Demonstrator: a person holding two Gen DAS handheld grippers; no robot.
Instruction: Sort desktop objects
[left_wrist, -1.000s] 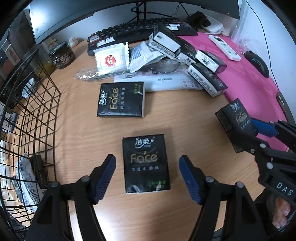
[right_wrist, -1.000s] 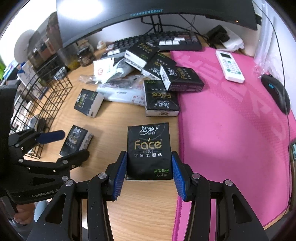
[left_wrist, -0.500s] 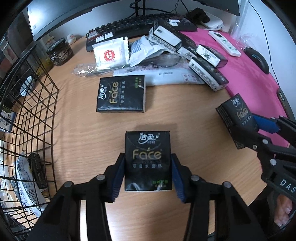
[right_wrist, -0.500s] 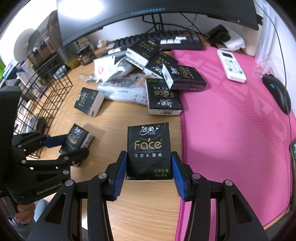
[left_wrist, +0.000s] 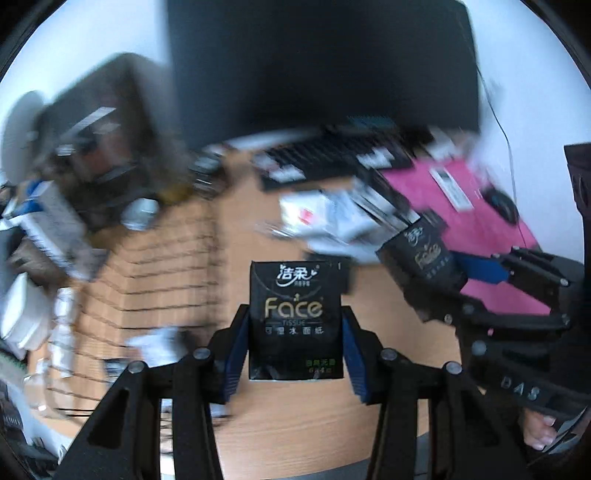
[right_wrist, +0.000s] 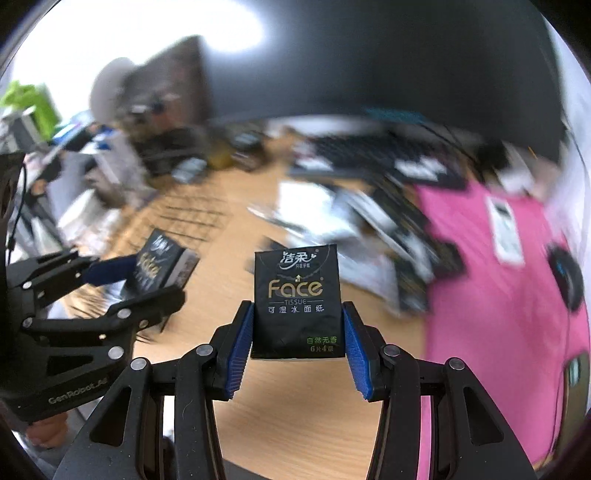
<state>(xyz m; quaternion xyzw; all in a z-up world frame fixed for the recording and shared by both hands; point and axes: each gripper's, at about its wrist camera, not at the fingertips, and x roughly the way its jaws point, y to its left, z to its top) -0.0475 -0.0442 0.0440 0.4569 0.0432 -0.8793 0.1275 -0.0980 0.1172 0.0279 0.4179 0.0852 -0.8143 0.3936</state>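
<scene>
Between each tool's pads, a pack (left_wrist: 295, 315) reads "Face TISSUE".

Keyboard (left_wrist: 332, 158) behind wrappers (left_wrist: 325, 218)

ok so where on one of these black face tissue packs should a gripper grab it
Across the two long side edges, near the lower half, coming from the bottom end. The pack is flat and rectangular, so its narrow width fits between the pads, as the right gripper and left gripper show.
</scene>
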